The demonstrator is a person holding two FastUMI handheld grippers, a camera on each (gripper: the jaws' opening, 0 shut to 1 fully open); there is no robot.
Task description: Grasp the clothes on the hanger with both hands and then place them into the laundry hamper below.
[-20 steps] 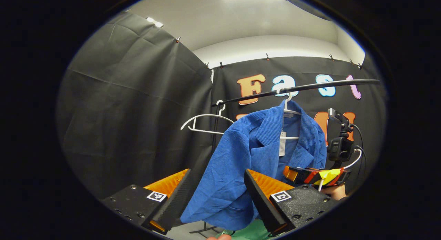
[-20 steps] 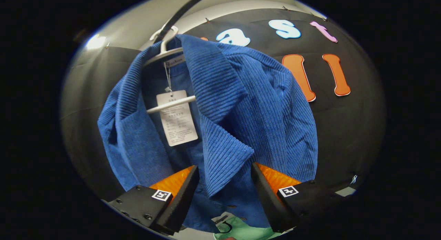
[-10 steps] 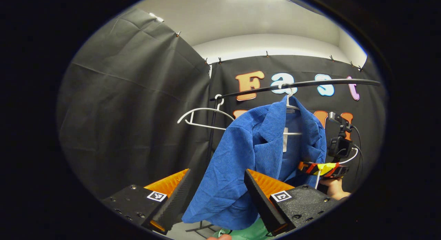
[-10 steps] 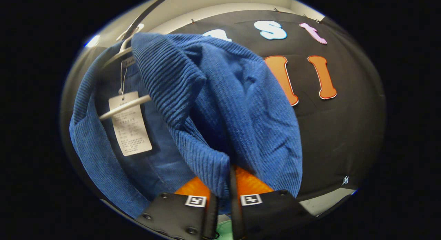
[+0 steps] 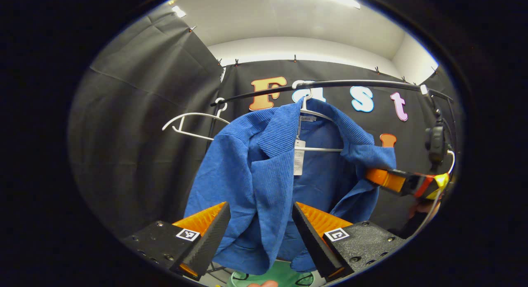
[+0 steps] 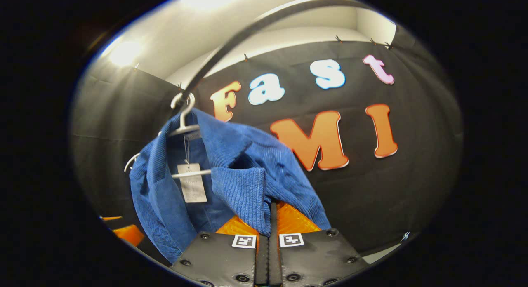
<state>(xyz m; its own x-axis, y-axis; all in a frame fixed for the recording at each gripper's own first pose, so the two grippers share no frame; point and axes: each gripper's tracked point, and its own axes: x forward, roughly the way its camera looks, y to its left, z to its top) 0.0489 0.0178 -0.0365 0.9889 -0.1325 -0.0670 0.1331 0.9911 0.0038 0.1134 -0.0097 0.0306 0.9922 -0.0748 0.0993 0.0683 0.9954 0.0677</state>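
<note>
A blue corduroy jacket (image 5: 264, 171) hangs on a white hanger (image 5: 315, 114) from a dark rail (image 5: 354, 84). In the left gripper view my left gripper (image 5: 260, 229) stands open, its fingers on either side of the jacket's left front panel without pressing it. Below it shows the green rim of the laundry hamper (image 5: 272, 276). My right gripper (image 6: 270, 221) is shut on the jacket's (image 6: 243, 184) right lapel edge and holds it pulled outward; from the left gripper view it (image 5: 406, 184) is at the far right, gripping the stretched cloth.
An empty white hanger (image 5: 192, 124) hangs at the left end of the rail, beside the rack's upright post (image 5: 212, 122). Black cloth walls close in the back and left. A paper tag (image 6: 192, 186) dangles inside the jacket's collar.
The right gripper, shut on the lapel since half a second ago, has pulled it out to the right and away from the hanger. The left gripper came closer around the jacket's left panel, still open.
</note>
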